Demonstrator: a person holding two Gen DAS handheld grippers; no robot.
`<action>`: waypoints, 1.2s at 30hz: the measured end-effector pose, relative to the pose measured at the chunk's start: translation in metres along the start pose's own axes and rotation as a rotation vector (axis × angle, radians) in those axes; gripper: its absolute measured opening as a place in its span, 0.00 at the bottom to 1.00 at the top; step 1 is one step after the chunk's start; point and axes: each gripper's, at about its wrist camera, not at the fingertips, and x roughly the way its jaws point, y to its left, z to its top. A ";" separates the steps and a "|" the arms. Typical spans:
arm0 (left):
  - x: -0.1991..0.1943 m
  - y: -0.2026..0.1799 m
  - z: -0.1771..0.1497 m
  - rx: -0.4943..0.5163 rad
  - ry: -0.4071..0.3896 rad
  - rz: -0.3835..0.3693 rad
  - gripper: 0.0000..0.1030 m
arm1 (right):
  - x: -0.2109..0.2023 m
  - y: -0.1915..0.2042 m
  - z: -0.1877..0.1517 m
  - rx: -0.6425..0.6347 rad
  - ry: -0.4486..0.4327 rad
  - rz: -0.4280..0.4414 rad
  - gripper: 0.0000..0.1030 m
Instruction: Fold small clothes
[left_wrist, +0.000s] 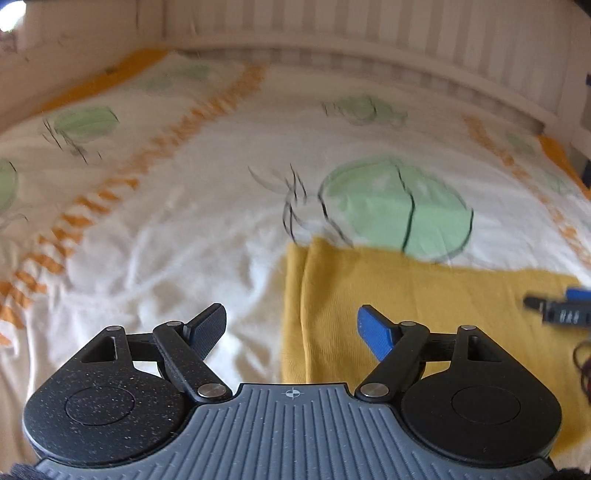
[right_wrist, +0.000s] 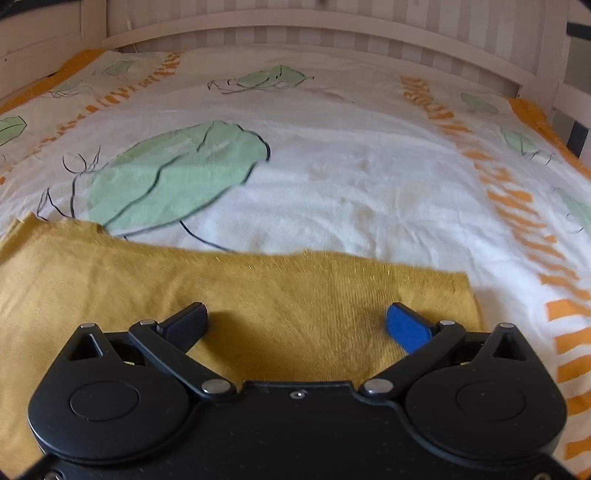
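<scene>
Mustard garment (right_wrist: 258, 295) lying flat on the bed cover (right_wrist: 351, 177), far edge straight, left edge (left_wrist: 295, 295) doubled in a fold. Left gripper (left_wrist: 291, 328), jaws apart and holding nothing, straddles that left edge. Right gripper (right_wrist: 297, 321), jaws apart, sits over the garment's right part. Bare cover extends far to the slatted bed frame (right_wrist: 295, 33)

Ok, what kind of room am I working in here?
Most likely a bedroom: the mustard garment lies on a bed covered by a printed sheet with green leaves and orange stripes, and a white slatted headboard stands at the far end.
</scene>
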 end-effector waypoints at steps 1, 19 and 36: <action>0.004 0.002 0.001 -0.014 0.030 -0.009 0.74 | -0.005 0.004 0.003 0.001 -0.011 0.008 1.00; 0.005 0.007 0.012 -0.084 0.123 -0.120 0.75 | 0.006 0.090 -0.008 -0.229 0.009 -0.126 1.00; 0.007 0.001 0.006 -0.064 0.145 -0.143 0.75 | -0.062 -0.112 -0.025 0.402 0.078 0.167 1.00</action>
